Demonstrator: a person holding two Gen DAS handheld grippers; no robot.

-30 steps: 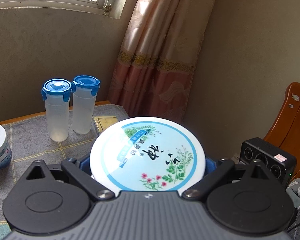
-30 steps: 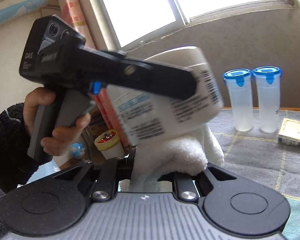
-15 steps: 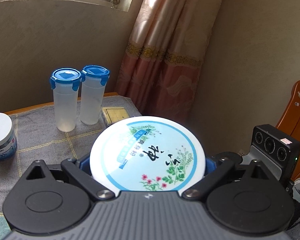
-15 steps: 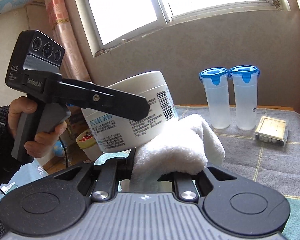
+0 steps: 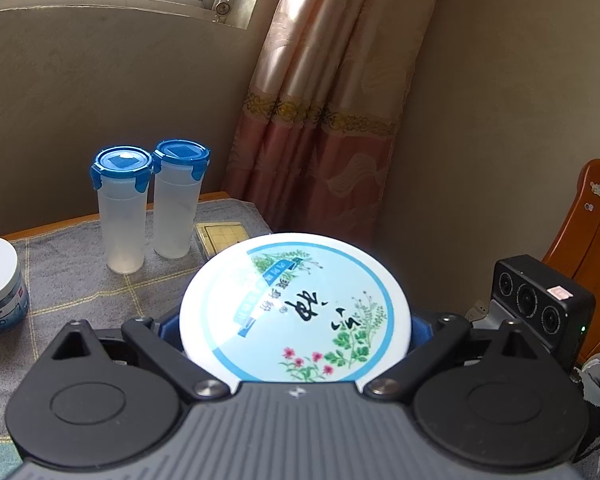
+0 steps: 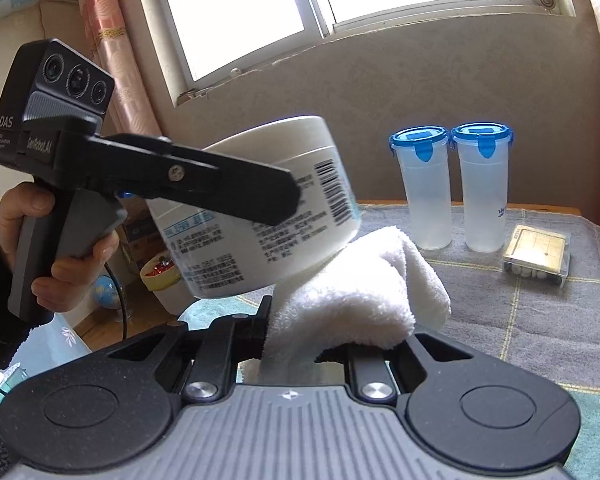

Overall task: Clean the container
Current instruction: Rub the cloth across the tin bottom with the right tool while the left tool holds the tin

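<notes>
Right wrist | right gripper (image 6: 296, 344) pinches white towel (image 6: 356, 292), now under the tilted jar (image 6: 260, 208) | left gripper (image 5: 296, 320) clamps jar above table's front edge | wiping underway

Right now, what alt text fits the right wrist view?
The left gripper holds a tilted white tub against a white cloth clamped in the right gripper. Behind, two blue-lidded cups stand on a grey-covered table.
</notes>
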